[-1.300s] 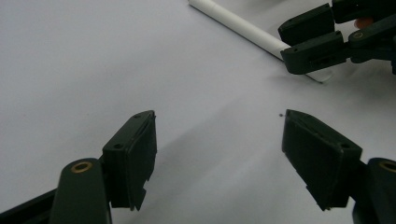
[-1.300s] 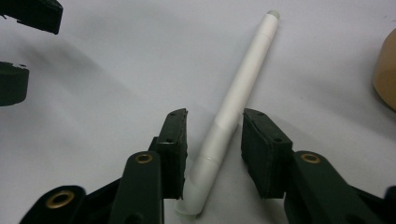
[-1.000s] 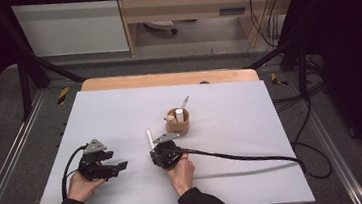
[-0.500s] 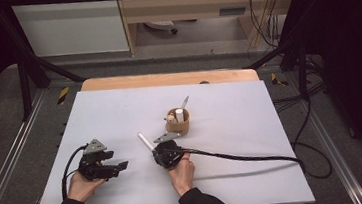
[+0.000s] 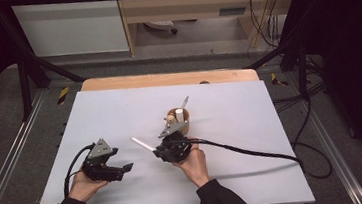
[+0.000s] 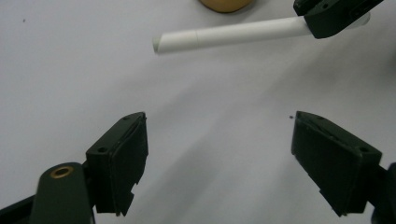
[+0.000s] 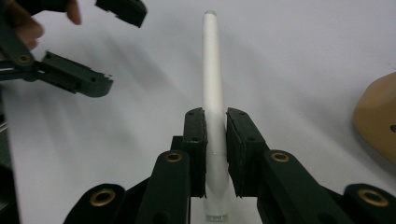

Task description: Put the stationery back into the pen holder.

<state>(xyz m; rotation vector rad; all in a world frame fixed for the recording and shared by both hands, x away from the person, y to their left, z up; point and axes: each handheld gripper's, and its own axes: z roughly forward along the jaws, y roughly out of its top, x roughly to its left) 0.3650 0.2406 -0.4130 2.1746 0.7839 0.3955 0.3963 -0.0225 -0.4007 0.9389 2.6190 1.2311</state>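
A white stick [image 5: 142, 144] is clamped at one end between the jaws of my right gripper [image 5: 157, 152], above the middle of the white table [image 5: 251, 125]. The stick [image 7: 212, 88] runs straight out past that gripper [image 7: 215, 114] and points toward my left gripper [image 5: 124, 170]. My left gripper [image 6: 219, 126] stands wide open with nothing between its jaws, a short way from the stick's free end [image 6: 224, 36]. A small wooden cup [image 5: 179, 124] with several items upright in it stands just behind the right gripper.
The cup's edge [image 7: 378, 119] sits close at the right of the right gripper. A black cable [image 5: 254, 152] trails from the right gripper across the table to its right edge. A wooden board [image 5: 117, 83] borders the table's far side.
The right gripper has turned the stick from pointing up the table to pointing up-left, toward the left gripper, and shifted slightly left. The left gripper has stayed put and open.
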